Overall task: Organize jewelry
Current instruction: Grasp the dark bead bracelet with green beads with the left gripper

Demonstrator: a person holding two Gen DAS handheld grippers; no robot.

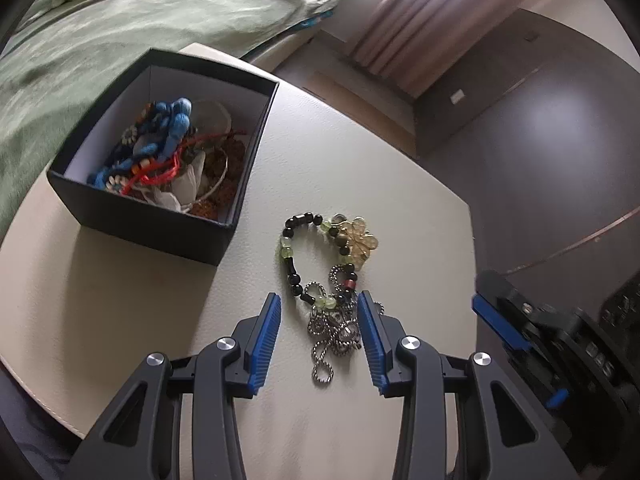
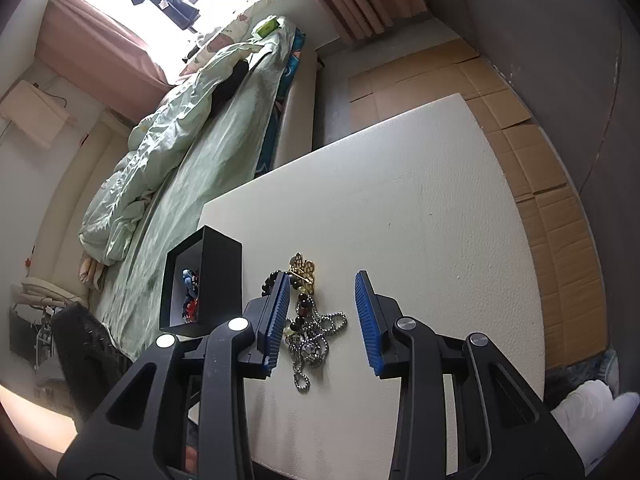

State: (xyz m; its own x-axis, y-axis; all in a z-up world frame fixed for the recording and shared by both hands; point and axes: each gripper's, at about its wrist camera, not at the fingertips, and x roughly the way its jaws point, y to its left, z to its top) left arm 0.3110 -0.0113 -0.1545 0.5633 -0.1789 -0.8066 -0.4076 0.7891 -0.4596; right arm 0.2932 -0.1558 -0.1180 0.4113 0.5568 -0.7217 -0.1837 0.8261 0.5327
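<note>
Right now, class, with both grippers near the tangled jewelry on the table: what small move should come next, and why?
Probably close the left gripper a little more on the silver chain. Its pads flank the tangle but do not yet press it. The chain is snarled with the beaded bracelet, so lift gently toward the black box. The right gripper is open nearby.

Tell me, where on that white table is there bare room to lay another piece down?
The table is bare on the wide stretch beyond the beaded bracelet, out to its far edge by the cardboard. It is crowded near the front: the bracelet and silver chain lie tangled beside the black box, which is already full.
</note>
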